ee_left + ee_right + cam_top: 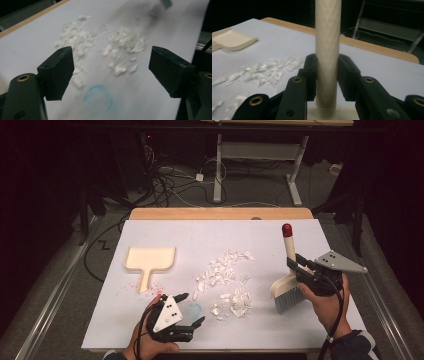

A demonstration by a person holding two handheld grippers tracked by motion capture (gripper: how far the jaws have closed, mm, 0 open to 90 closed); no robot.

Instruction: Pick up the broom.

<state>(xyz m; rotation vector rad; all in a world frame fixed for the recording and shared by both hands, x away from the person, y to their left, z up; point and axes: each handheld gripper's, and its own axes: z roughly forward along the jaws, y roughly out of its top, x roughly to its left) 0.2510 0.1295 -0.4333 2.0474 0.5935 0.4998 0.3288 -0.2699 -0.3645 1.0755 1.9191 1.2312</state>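
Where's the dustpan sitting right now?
In the high view the dustpan lies on the table's left side, left of the white scraps, beyond the left gripper.

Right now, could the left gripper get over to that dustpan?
Probably yes. The left gripper is open and holds nothing, and bare white table lies between it and the dustpan, whose handle points its way.

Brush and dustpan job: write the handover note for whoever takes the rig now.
Right gripper: shut on the brush handle, bristles down at the table's right.
Left gripper: open, holding nothing, near the front edge.
Dustpan: flat at the left, with no scraps in it.
White scraps: scattered mid-sheet.
Done: brush picked up.
Left: probably grasp the dustpan, sweep the scraps in.
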